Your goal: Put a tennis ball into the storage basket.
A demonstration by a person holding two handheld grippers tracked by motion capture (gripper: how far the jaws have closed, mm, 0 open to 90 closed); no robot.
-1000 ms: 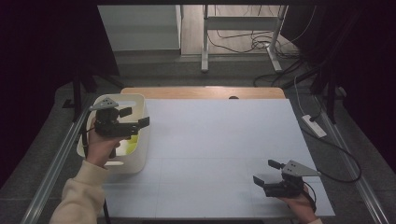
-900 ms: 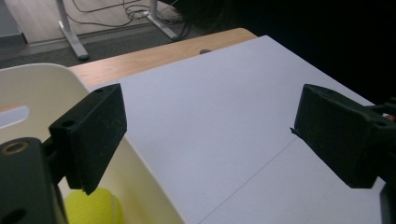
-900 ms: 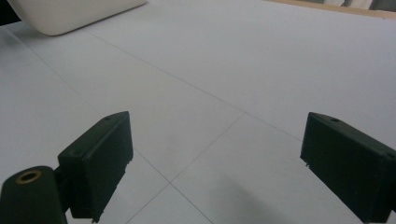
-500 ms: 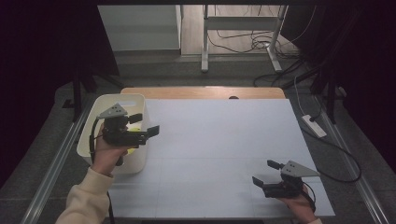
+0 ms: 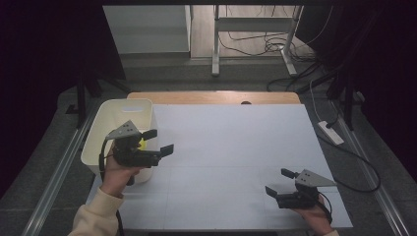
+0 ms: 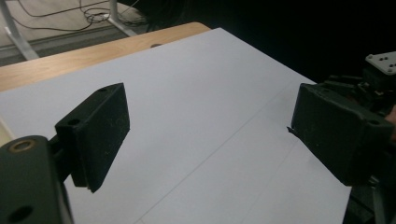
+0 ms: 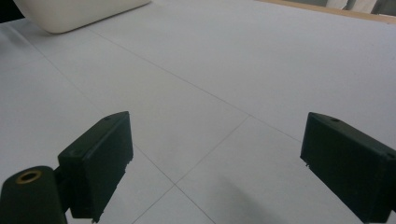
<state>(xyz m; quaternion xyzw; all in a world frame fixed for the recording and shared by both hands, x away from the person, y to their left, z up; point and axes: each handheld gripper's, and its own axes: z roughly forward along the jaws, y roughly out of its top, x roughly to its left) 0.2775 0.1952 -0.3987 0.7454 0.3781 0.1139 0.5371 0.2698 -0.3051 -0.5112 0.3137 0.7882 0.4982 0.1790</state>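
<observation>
Bin: white bin [image 5: 105,142] at the left edge of the desk [image 5: 236,147], long axis running away from the person; a corner of it also at the top left of the right gripper view [image 7: 79,14].
Yellow thing: small yellow thing [image 5: 142,144] down inside the bin, against the wall nearer the desk's middle, mostly hidden by the left tongs; kind not tellable.
Left tongs: left tongs [image 5: 161,141] over the bin's inner wall, pointed out across the white sheet toward the right, away from the bin's hollow.
Left tongs, jaws: apart, just been closing somewhat, nothing between them; in the left gripper view bare sheet between the two black pads [image 6: 100,130].
Right tongs: right tongs [image 5: 279,183] near the desk's near right corner, low over the sheet, pointed left toward the bin.
Right tongs, jaws: apart, empty; plain sheet between them in the right gripper view.
Deciding relation: yellow thing behind and below the left tongs' tips, not ahead of them; left hand [image 5: 118,169] just beside it, right hand well apart across the desk.
Judgement: any reach for it probably calls for turning the left tongs back and down into the bin.
</observation>
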